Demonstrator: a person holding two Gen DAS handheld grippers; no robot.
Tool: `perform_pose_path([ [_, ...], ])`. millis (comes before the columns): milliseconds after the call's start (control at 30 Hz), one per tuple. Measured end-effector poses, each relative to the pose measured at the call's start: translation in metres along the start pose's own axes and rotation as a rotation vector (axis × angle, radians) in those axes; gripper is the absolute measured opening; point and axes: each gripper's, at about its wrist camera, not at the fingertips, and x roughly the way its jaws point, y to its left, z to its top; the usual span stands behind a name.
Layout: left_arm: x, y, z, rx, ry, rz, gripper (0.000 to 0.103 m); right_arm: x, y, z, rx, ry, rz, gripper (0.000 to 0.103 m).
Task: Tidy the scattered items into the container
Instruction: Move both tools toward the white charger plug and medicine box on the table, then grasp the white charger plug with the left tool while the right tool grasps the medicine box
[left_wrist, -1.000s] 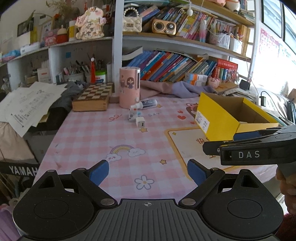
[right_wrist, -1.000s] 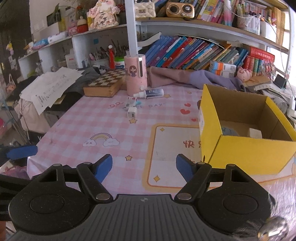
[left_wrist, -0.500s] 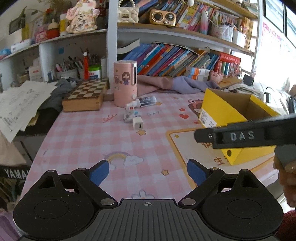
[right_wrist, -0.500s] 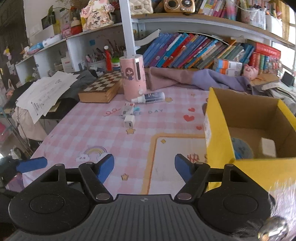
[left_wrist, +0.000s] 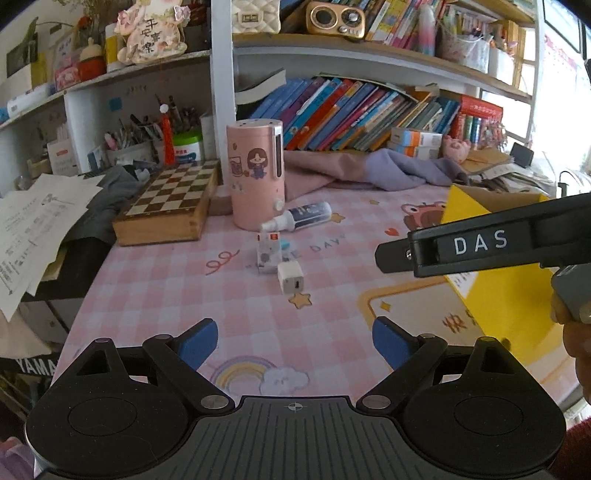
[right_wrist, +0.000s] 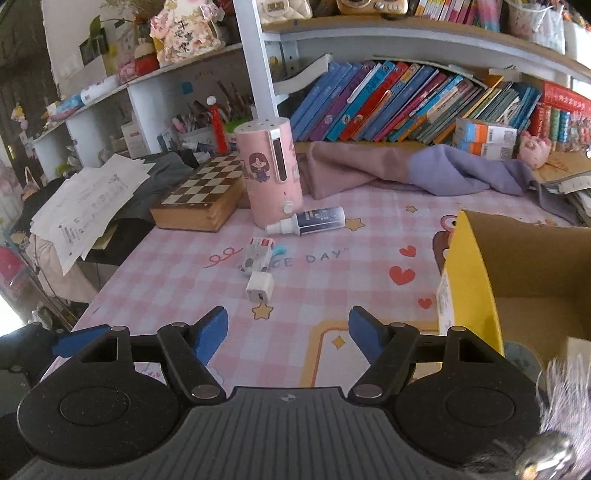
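Note:
A white charger cube (left_wrist: 290, 277) lies on the pink checked tablecloth. Just behind it sit a small blister pack (left_wrist: 268, 254) and a spray bottle (left_wrist: 299, 218) on its side. My left gripper (left_wrist: 293, 343) is open and empty, short of the cube. The right gripper (right_wrist: 288, 332) is also open and empty, with the cube (right_wrist: 259, 287), the pack (right_wrist: 256, 254) and the bottle (right_wrist: 310, 219) ahead of it. The yellow cardboard box (right_wrist: 476, 288) stands to the right, with a round item (right_wrist: 521, 360) inside. In the left wrist view the right gripper's black body (left_wrist: 480, 245) crosses in front of the box (left_wrist: 498, 295).
A tall pink cylinder (left_wrist: 256, 179) stands behind the bottle, and a wooden chessboard box (left_wrist: 168, 206) lies to its left. Pink and purple cloth (right_wrist: 424, 173) lies along the bookshelf. Loose papers (left_wrist: 33, 229) hang off the table's left edge. A hand (left_wrist: 576, 332) holds the right gripper.
Both grippers have moved forward over the table toward the scattered items, which now look larger and nearer. The box has slid toward the right edge of both views. Both jaws stay open.

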Motion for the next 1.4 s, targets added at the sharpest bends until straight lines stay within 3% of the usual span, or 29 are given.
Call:
perform_pose_path([
  [300, 0.038, 0.003, 0.015, -0.021, 0.021, 0.014, 0.091, 0.039, -0.006, 0.024, -0.019, 0.039, 0.029, 0.072],
  [500, 0.066, 0.004, 0.024, -0.022, 0.034, 0.021, 0.084, 0.063, -0.013, 0.043, 0.007, 0.057, 0.039, 0.069],
  [633, 0.087, 0.004, 0.030, -0.019, 0.048, 0.025, 0.076, 0.079, -0.017, 0.054, 0.028, 0.070, 0.039, 0.064],
  [1067, 0.154, 0.004, 0.035, -0.058, 0.141, 0.015, 0.051, 0.121, -0.021, 0.068, 0.023, 0.132, 0.054, 0.063],
  [1333, 0.158, 0.008, 0.034, -0.080, 0.139, 0.012, 0.024, 0.135, -0.024, 0.069, 0.026, 0.158, 0.054, 0.058],
  [1400, 0.156, 0.012, 0.034, -0.090, 0.145, 0.009, 0.024, 0.138, -0.023, 0.069, 0.029, 0.164, 0.058, 0.057],
])
